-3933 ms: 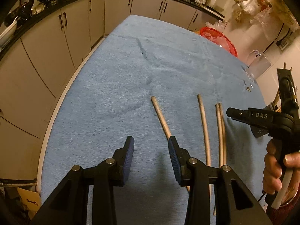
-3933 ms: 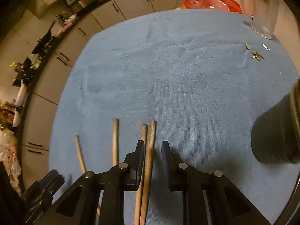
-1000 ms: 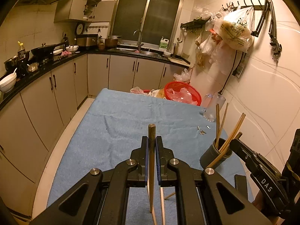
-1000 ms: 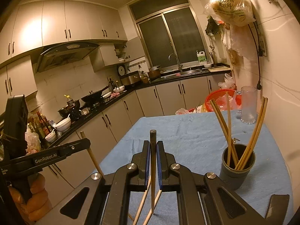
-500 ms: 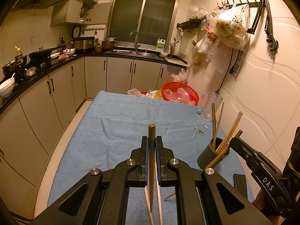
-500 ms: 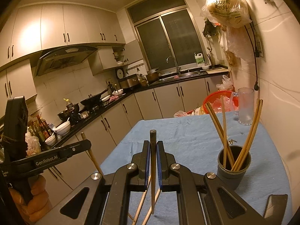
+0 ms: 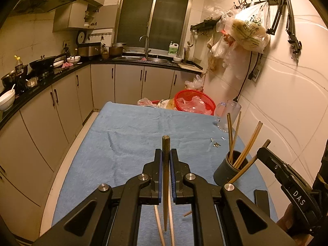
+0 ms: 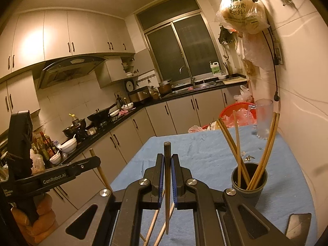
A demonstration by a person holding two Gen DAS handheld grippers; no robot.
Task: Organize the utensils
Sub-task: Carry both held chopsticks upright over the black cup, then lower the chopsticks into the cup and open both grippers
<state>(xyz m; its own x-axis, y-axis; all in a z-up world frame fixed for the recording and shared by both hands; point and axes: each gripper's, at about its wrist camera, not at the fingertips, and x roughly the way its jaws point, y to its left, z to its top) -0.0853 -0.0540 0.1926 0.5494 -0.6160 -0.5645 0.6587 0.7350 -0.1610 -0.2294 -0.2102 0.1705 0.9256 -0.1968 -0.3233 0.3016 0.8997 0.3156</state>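
My left gripper (image 7: 165,157) is shut on a wooden chopstick (image 7: 165,186) and holds it upright above the blue cloth. My right gripper (image 8: 167,162) is shut on another chopstick (image 8: 167,188), also upright. A dark cup (image 7: 227,171) with several chopsticks stands on the cloth at the right; in the right wrist view the cup (image 8: 249,181) is just right of my gripper. Two loose chopsticks (image 7: 171,221) lie on the cloth under the left gripper, and they show below the right gripper (image 8: 153,223) too.
The table is covered by a blue cloth (image 7: 133,135). A red basket (image 7: 193,102) and a glass mug (image 7: 227,114) stand at its far right end. Small metal bits (image 7: 215,142) lie near the mug. Kitchen cabinets (image 7: 51,110) run along the left.
Since 3.9 s ago both grippers closed on a chopstick and lifted it off the cloth. Over the last second both views have shifted only slightly; the cup sits a little lower in the right view.
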